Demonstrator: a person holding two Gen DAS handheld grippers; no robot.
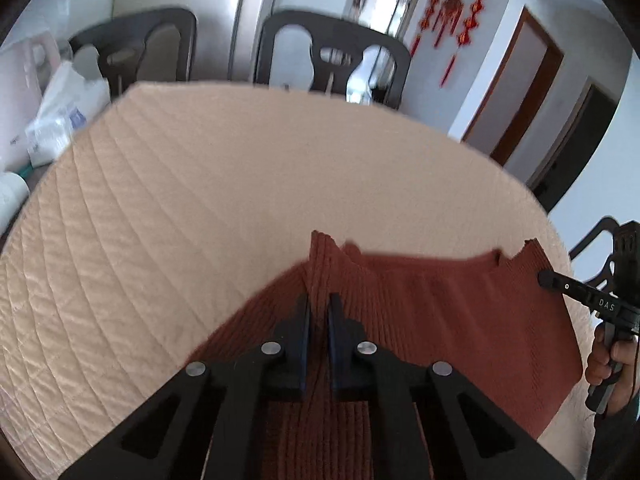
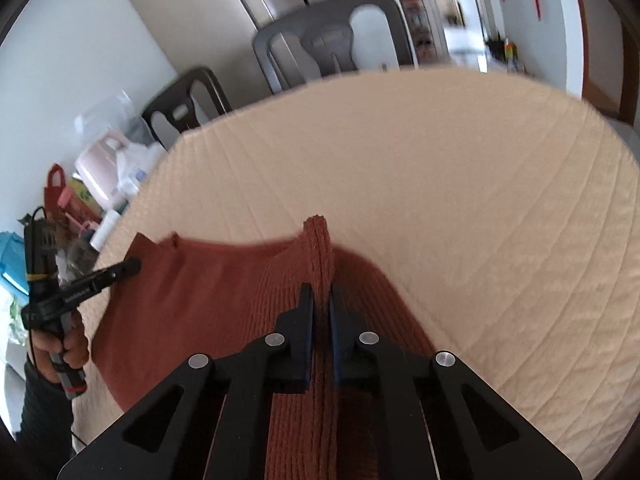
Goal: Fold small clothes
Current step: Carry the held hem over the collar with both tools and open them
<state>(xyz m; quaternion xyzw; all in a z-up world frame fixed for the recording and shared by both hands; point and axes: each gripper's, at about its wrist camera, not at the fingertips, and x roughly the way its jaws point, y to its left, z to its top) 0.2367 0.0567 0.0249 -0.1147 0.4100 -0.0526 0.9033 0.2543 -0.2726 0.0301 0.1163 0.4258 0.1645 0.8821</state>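
Now both sides have a grip: the left gripper (image 1: 318,312) is closed on a bunched ridge of the rust-brown ribbed knit garment (image 1: 432,320), cloth pinched between its black fingers (image 1: 300,328), and the right gripper (image 2: 321,304) is clamped on its own raised fold of the same garment (image 2: 192,304). The knit stretches between the 2 grippers, lifted at both pinched corners, its lower part lying on the peach quilted cover of the counter (image 1: 224,184). A hand (image 2: 66,350) holds the left tool's handle. 2 dark plastic chairs (image 1: 332,52) stand behind the counter.
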